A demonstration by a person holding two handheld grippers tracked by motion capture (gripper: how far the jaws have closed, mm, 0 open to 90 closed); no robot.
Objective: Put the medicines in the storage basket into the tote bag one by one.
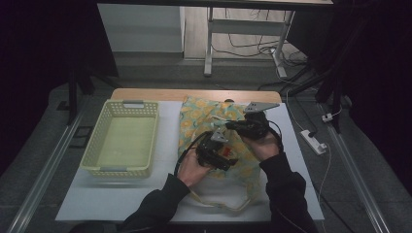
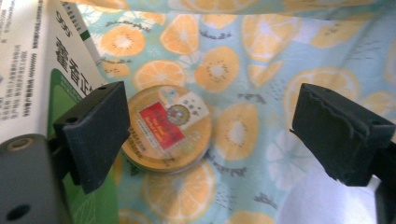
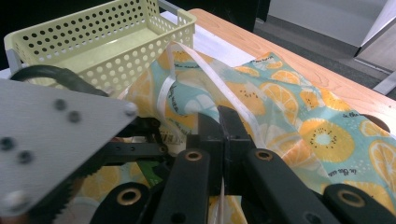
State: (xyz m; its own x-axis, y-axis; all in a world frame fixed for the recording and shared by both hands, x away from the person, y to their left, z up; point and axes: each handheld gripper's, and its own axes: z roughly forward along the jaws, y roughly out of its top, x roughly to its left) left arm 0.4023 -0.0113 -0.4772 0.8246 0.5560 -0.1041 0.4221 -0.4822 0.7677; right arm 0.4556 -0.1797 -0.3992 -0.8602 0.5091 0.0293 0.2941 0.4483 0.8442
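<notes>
With the right hand-held gripper [image 3: 219, 135] clenched on the fruit-print bag's [image 3: 299, 116] handle, the left hand-held gripper [image 2: 210, 135] (jaws apart, nothing held) must close on the round tin [image 2: 168, 128] inside.

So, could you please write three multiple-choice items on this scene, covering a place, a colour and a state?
1. Where does the round tin lie?
A. In the basket
B. On the orange-print bag
C. On the floor

2. What colour is the basket?
A. Pale yellow
B. Red
C. Black

3. How do the right gripper's jaws stand?
A. Wide open
B. Shut on the bag's white strap
C. Shut on the basket's rim

Answers:
1 B, orange-slice fabric surrounds the tin, between the left gripper's open jaws.
2 A, the perforated walls are pale yellow.
3 B, the white strap runs into the pressed-together jaws.
</notes>
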